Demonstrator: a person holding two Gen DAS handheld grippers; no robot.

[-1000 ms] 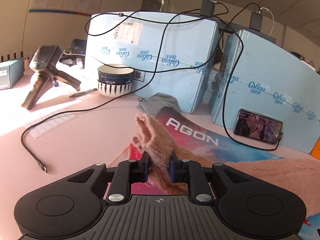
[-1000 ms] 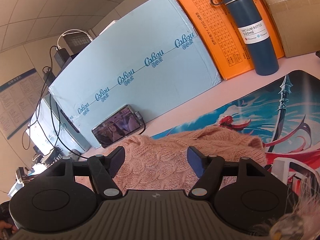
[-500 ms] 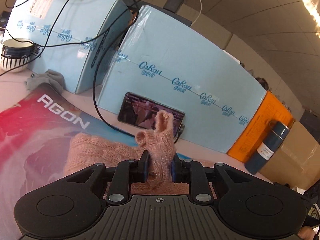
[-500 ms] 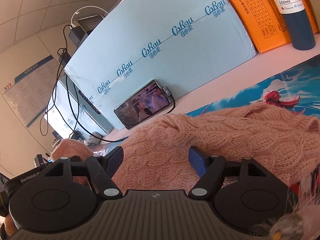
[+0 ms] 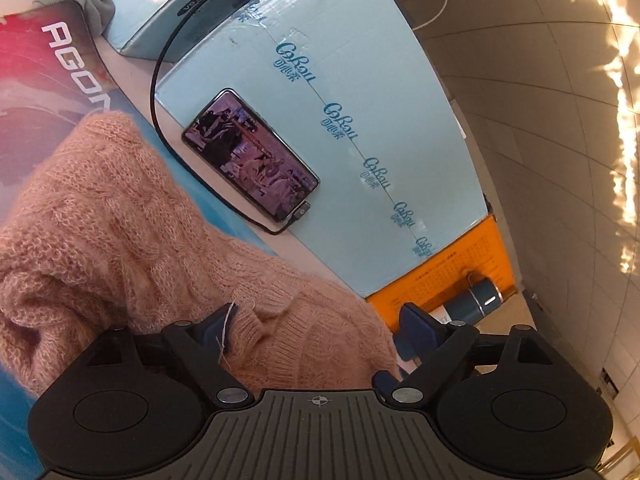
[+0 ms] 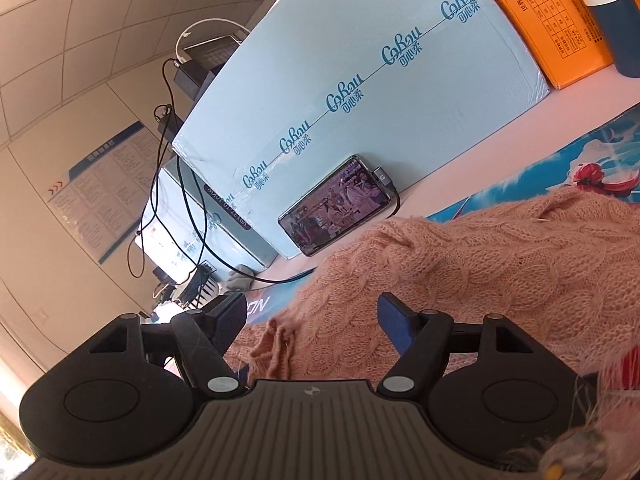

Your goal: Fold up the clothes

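Pink knit sweater (image 5: 120, 240) lies heaped on printed mat (image 5: 36, 68), on table, before blue box (image 5: 340, 92) and propped phone (image 5: 250, 154). Left claw (image 5: 316, 328) jaws have just been opening — now spread, sleeve end loose between them, laid across body as fold. I hold right claw (image 6: 312, 316) spread over knit, gripping nothing — my guess, ready to steady next fold.

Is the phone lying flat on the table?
No, the phone stands on its long edge, leaning against the blue box.
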